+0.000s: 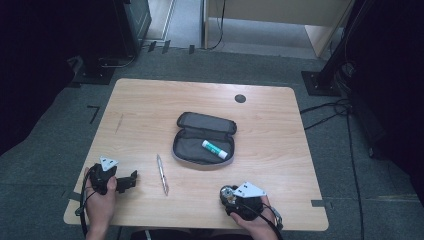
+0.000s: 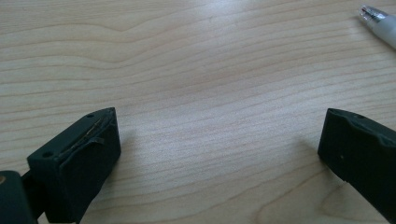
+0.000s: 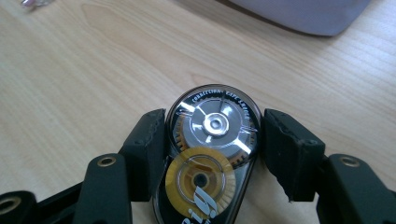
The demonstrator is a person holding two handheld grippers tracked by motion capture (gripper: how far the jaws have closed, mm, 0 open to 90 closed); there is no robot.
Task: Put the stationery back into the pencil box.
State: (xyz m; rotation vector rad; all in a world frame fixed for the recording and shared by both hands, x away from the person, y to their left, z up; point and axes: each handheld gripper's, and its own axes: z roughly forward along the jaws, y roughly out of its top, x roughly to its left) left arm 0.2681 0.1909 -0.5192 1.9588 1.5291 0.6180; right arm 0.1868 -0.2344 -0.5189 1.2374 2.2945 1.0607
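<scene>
Gripping correction tape (image 3: 212, 154) between right gripper (image 3: 214, 135) fingers | left gripper (image 2: 219, 140) empty

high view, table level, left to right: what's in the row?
left gripper → pen → open pencil case with glue stick inside; nearer the front edge, right gripper clamping a correction tape.

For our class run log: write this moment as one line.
right gripper shut on clear correction tape dispenser | left gripper open | silver pen beside open grey pencil case
</scene>
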